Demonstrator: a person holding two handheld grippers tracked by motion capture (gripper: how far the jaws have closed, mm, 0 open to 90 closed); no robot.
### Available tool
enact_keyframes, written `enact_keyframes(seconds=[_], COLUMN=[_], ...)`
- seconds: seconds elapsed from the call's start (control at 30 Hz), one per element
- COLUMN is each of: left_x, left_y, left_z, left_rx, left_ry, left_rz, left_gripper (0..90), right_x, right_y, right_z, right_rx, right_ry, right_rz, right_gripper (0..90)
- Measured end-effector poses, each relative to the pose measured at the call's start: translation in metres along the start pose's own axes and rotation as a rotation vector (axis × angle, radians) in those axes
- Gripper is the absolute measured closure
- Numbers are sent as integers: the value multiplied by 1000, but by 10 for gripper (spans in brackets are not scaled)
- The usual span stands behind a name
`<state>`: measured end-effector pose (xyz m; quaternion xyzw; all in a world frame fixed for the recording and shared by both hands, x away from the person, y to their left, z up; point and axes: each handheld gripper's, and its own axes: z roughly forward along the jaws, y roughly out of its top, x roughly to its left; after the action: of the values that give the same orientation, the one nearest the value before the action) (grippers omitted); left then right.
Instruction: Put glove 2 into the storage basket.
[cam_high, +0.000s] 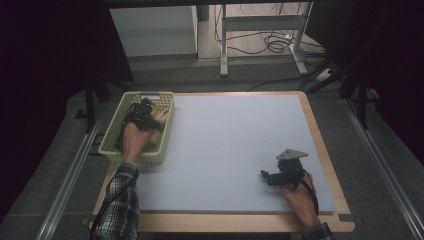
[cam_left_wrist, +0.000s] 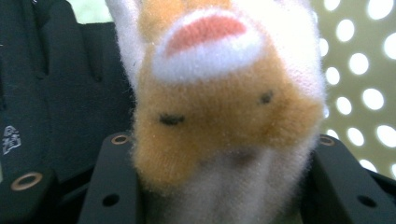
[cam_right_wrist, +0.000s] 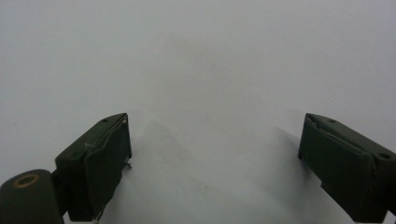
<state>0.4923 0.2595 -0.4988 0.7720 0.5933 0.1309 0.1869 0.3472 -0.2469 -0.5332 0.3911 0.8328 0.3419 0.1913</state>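
Observation:
An orange and white plush toy (cam_left_wrist: 224, 107) fills the gap between my left gripper's (cam_left_wrist: 224, 144) two black jaws, which press on its sides. From above, that left gripper (cam_high: 145, 114) reaches down into the pale yellow basket (cam_high: 112, 142) at the table's far left, and a bit of the plush toy (cam_high: 161, 114) shows beside it. My right gripper (cam_high: 265, 176) rests low over the grey-blue mat (cam_high: 235, 140) near the front right. In its own view the right gripper (cam_right_wrist: 215, 140) stands open, with bare mat between the jaws.
A black fabric item (cam_left_wrist: 56, 93) lies in the basket beside the plush toy. The basket's perforated wall (cam_left_wrist: 359, 70) rises close on the other side. The mat lies on a wooden table (cam_high: 320, 135). Desk legs and cables are on the floor beyond.

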Motion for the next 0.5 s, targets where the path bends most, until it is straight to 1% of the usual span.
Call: enact_keyframes(seconds=[0.5], left_x=[-12], left_y=[9], left_z=[16], left_rx=[77], left_ry=[-21], left_rz=[5], left_gripper=[488], right_x=[0], right_y=[0], right_z=[0], right_rx=[0], right_ry=[1], right_rz=[-1], right_gripper=[91])
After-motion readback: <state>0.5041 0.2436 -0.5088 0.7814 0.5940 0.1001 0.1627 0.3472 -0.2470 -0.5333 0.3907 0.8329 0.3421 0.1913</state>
